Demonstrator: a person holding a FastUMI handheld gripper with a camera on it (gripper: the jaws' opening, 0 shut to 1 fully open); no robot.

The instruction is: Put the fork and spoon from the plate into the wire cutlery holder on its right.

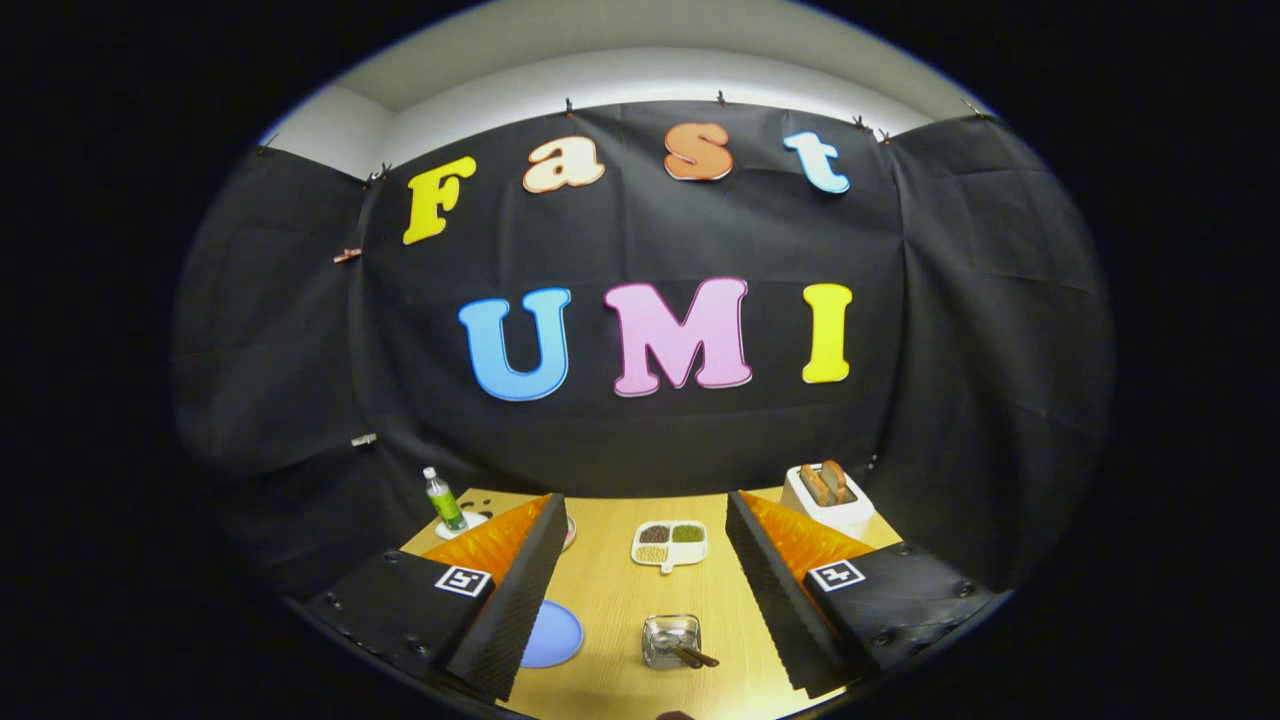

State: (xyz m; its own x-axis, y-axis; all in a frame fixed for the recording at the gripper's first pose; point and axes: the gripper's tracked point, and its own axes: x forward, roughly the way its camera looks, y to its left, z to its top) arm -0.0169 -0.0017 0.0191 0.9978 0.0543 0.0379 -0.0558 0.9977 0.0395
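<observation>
Fingers spread wide and held nothing, gripper point(640, 590) raised above the bench point(610, 600). Wire cutlery holder point(671, 640) sat low centre of the frame between the fingers, two brown handles point(690, 655) already poking out. Blue plate point(552, 634) showed lower left, partly behind the left finger; fork or spoon on it couldn't be made out. Best move judged: check the plate before descending.

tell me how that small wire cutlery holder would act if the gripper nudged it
The small wire cutlery holder looks light, so it would probably slide on the smooth wooden table. Handles leaning out might tip it. The gripper is open.
</observation>
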